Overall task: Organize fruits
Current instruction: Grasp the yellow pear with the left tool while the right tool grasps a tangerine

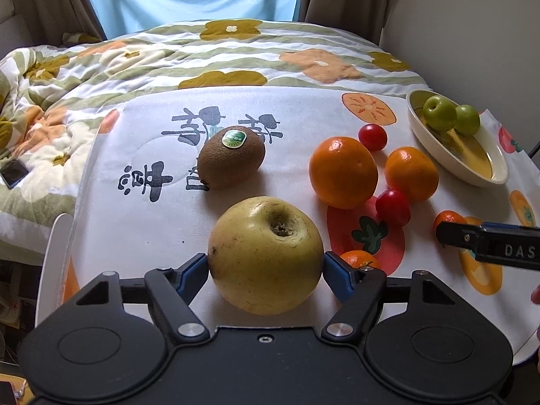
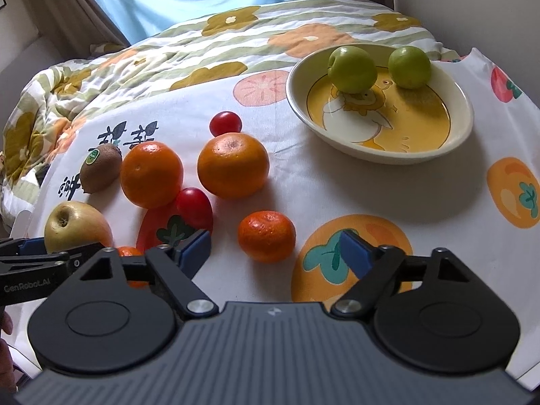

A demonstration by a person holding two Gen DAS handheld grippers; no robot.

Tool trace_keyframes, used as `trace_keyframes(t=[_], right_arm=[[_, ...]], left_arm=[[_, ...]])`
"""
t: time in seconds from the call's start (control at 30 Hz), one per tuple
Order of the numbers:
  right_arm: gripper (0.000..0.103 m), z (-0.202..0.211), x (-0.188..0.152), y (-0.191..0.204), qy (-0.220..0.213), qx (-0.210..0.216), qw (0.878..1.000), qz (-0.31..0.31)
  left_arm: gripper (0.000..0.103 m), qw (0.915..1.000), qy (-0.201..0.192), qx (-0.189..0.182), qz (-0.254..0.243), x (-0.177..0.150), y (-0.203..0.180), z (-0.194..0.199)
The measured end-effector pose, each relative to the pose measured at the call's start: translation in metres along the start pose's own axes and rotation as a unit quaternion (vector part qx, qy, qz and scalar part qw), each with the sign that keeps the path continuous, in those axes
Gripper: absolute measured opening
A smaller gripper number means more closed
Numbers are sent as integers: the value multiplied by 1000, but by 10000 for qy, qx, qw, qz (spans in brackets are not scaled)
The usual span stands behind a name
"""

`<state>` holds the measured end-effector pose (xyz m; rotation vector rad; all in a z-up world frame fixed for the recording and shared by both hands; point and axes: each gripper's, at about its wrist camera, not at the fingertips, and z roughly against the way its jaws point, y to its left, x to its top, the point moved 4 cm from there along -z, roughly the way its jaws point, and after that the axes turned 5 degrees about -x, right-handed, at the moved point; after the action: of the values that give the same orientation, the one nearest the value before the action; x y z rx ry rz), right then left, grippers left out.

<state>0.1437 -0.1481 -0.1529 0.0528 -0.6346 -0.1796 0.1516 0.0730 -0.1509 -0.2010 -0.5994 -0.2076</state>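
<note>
My left gripper point(image 1: 265, 263) is shut on a big yellow apple point(image 1: 266, 253), its blue pads touching both sides; the apple rests on the cloth and also shows in the right wrist view point(image 2: 76, 226). My right gripper point(image 2: 275, 253) is open and empty, just in front of a small mandarin point(image 2: 266, 234). Two oranges point(image 2: 152, 179) point(image 2: 233, 165), two red cherry tomatoes point(image 2: 225, 123) point(image 2: 195, 207) and a kiwi point(image 2: 100, 168) lie on the cloth. A cream bowl point(image 2: 462, 125) holds two green fruits point(image 2: 352, 68) point(image 2: 409, 66).
The table has a white cloth point(image 2: 371, 189) with printed fruit. A second small mandarin point(image 1: 359, 259) lies by my left gripper's right finger. A bed with a flowered quilt point(image 1: 219, 54) is behind the table. A phone point(image 1: 13, 172) lies on the bed at left.
</note>
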Motion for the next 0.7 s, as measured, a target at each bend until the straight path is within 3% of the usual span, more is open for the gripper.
trace_keyframes(t=[0.37,0.47,0.7], right_arm=[[74,-12,2,4,92,96,9998,121],[56,-15,3,5,155,162,9996,197],[54,-10,5,1,144,280,9992,252]], left_arm=[[77,9998,-8,191,14,-9,2,7],[77,9997,-26,254,64,-12,2,9],[77,9990,-80,378,218,-16,-4,19]])
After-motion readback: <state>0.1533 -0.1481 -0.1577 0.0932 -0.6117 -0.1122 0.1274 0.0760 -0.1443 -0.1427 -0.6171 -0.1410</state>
